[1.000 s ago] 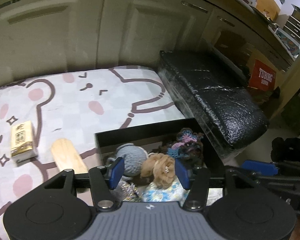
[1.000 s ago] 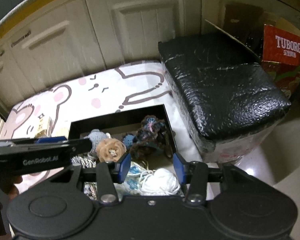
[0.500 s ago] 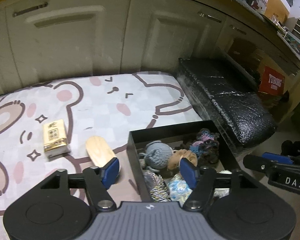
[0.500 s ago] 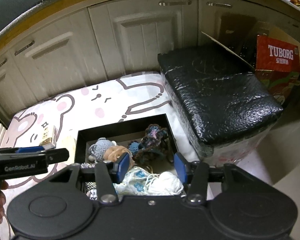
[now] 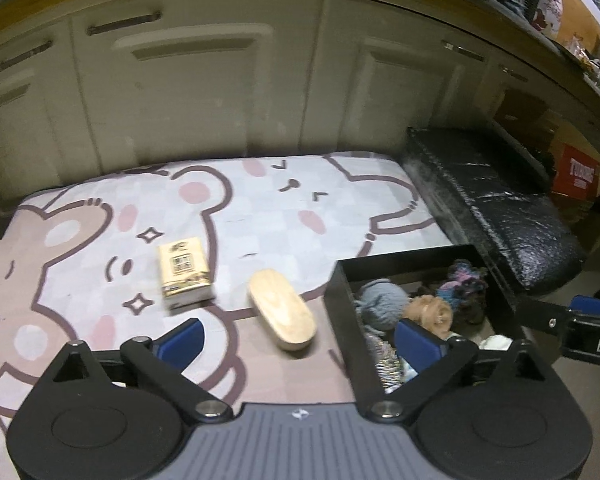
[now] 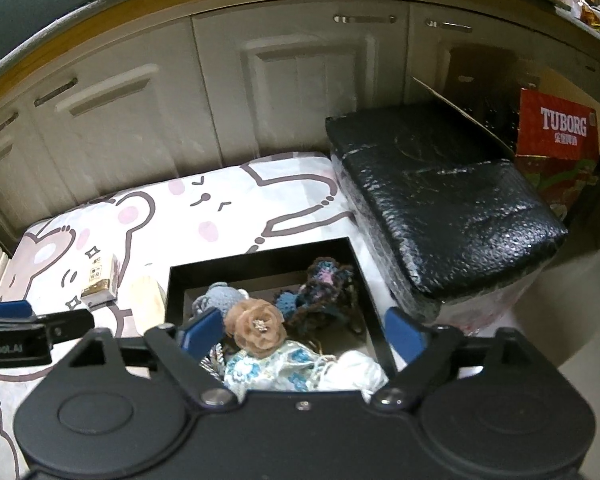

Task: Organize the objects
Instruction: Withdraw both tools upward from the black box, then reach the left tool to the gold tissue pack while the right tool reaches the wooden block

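Wooden oval piece (image 5: 282, 314) lies loose on the cartoon-bear mat (image 5: 260, 200), just beside the left wall of the black box (image 5: 338, 312) and near the mat's front edge; judged from the layout, it is the next item to be boxed.

1. Left tongs (image 5: 298, 342): released, jaws spread wide, nothing between them. They hover above the front edge of the mat with the oval piece roughly centred ahead of the gap. Lower straight down and close across the narrow width of the piece, not along its length, since the long axis appears wider than the opening allows.
2. Right tongs (image 6: 302, 334): released and empty, hanging over the near half of the box, above the brown fabric flower (image 6: 256, 328) and the blue-and-white cloth (image 6: 276, 368). Keep them clear of the left wall so the incoming piece has a path.
3. Box contents: grey yarn ball (image 5: 380, 306) and dark crocheted pieces (image 6: 324, 292) fill the far half. Free space looks limited; place the piece flat on top of them rather than forcing it in.
4. Tissue packet (image 5: 184, 272) rests farther out on the mat, left of the oval piece and apart from it. Avoid sweeping it during descent.
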Action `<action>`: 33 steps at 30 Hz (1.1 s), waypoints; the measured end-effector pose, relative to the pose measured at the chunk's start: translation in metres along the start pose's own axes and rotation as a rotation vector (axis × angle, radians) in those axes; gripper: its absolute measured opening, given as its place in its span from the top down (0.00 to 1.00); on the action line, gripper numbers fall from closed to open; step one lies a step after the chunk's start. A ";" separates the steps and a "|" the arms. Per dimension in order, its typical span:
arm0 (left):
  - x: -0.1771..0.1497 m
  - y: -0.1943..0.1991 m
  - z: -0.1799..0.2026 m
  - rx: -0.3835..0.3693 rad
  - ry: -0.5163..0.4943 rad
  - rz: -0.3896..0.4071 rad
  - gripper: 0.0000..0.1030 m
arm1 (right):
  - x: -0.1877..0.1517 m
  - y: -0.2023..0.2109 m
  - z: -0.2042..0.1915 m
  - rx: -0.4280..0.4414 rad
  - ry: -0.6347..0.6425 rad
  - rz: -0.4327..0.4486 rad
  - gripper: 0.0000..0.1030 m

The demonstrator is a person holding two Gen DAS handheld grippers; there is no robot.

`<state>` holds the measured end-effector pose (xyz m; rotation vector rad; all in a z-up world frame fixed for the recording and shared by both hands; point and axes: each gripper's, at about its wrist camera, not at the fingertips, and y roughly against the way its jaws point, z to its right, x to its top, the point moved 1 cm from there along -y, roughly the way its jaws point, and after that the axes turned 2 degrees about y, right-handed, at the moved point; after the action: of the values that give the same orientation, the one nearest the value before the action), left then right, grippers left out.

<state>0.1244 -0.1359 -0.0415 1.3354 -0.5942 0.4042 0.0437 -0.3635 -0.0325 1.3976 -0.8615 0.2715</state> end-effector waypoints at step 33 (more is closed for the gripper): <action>-0.001 0.007 -0.123 0.149 0.189 0.046 0.00 | 0.007 -0.037 -0.112 0.127 0.149 0.049 0.00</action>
<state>0.1405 -0.0138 -0.0514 1.4080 -0.4441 0.6147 0.1132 -0.2693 -0.0485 1.4554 -0.7667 0.4690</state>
